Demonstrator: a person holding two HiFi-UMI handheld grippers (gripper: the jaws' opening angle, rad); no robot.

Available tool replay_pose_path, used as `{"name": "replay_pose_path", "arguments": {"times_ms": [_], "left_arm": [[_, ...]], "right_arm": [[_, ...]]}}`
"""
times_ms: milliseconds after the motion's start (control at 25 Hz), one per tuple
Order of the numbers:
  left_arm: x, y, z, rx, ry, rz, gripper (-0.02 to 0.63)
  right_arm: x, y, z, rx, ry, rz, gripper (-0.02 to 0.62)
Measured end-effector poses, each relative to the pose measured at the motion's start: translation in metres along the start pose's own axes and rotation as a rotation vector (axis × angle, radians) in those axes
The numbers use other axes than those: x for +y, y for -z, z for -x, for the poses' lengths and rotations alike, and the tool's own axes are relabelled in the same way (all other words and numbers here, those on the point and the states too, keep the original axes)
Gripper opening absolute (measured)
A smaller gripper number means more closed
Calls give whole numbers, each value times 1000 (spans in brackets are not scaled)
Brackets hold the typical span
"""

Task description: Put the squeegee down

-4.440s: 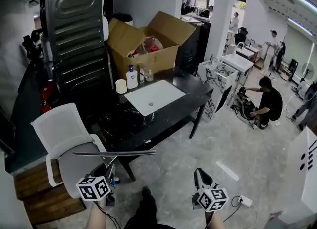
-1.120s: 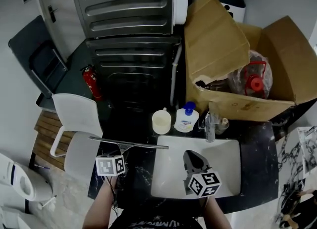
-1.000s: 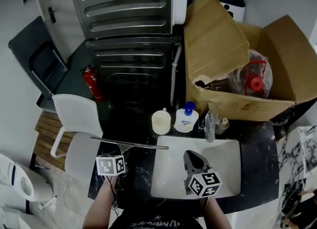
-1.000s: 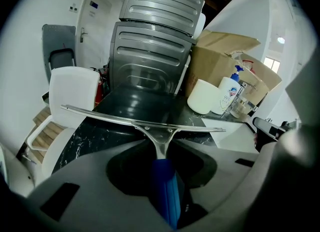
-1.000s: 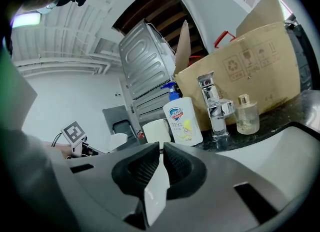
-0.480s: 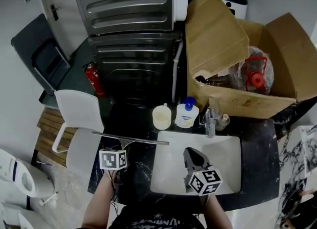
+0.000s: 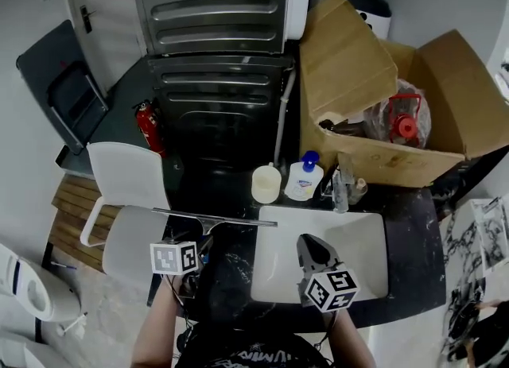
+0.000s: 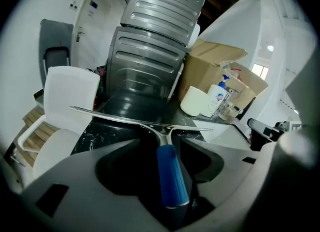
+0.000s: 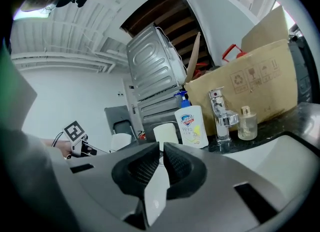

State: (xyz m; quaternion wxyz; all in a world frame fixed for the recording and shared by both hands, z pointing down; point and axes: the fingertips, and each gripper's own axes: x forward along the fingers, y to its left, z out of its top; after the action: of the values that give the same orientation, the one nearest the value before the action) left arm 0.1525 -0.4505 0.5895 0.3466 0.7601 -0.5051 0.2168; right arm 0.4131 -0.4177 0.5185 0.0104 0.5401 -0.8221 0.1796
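Cup [image 7: 266,184], soap bottle [image 7: 302,181] beyond squeegee [image 7: 215,217].

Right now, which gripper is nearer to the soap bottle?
Right. The right gripper is over the sink facing the soap bottle; the left gripper, jaws opening round the squeegee, stands farther left.

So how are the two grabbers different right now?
The left gripper is opening its jaws wide, the squeegee lying between them by its blue handle; the right gripper has its jaws together, empty. The left gripper hangs over the dark counter, the right gripper over the white sink. Both carry a marker cube.
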Motion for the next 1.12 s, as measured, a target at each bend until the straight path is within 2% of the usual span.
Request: {"name": "replay_pose_path", "arguments": {"times_ms": [400,760,880,960,1120], "left_arm": [[17,-24,53,-80,201,-81,255],[24,-35,90,-112,330,-209,116],[27,-34,103,-131,365,-252,62],[31,-28,113,-139,392,-275,44],[42,-6,137,-118,454,-315,29]], "right_arm": [[57,-2,22,-84,172,-40,54],[107,6,47,-141,373,-16,54],[129,15,55,-130,431,20,54],[146,26,62,-114,465,40,54],[187,49,83,-127,522,12,54]]}}
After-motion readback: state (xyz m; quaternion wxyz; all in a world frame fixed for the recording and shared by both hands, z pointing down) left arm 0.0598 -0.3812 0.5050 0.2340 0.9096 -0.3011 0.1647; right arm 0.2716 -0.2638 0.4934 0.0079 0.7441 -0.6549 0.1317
